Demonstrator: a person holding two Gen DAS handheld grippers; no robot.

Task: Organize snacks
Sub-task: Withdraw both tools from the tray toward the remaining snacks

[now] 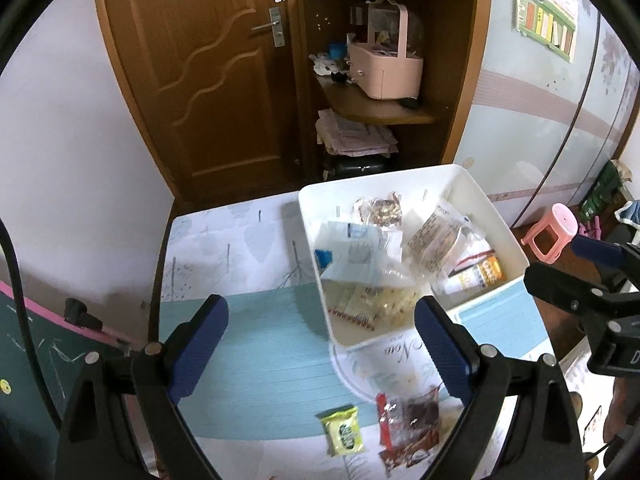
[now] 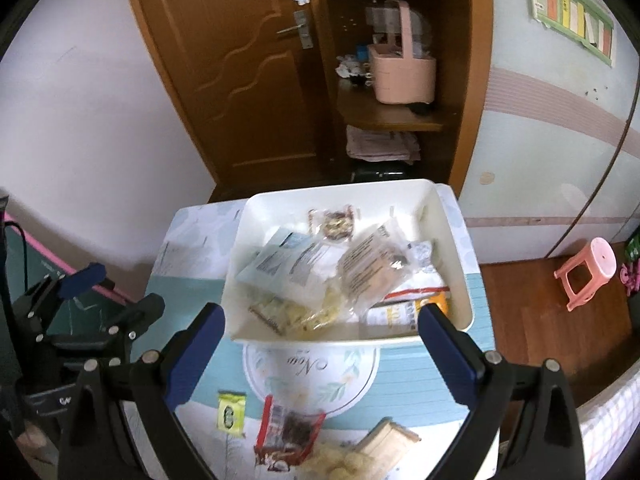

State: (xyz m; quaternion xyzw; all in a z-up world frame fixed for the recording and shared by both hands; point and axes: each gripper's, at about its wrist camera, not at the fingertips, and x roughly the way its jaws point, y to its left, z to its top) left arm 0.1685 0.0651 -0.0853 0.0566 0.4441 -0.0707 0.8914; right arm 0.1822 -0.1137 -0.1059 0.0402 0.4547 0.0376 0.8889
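While both tongs (image 1: pixel 322 346) (image 2: pixel 320 354) are hanging released, we are aiming squarely over the yellow packet (image 1: pixel 342 430), then the white bin (image 1: pixel 516 256).

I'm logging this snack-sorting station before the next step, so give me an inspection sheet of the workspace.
Surface: table under a blue patterned cloth.
Job's things: white bin holding several packets; yellow-green packet, red-edged packet and pale snacks on the cloth outside it.
Clutter: nothing seen on the table.
Grippers: left gripper and right gripper open, empty.
Cables: black cable at left.
Surroundings: wooden door, shelf with pink caddy, pink stool.
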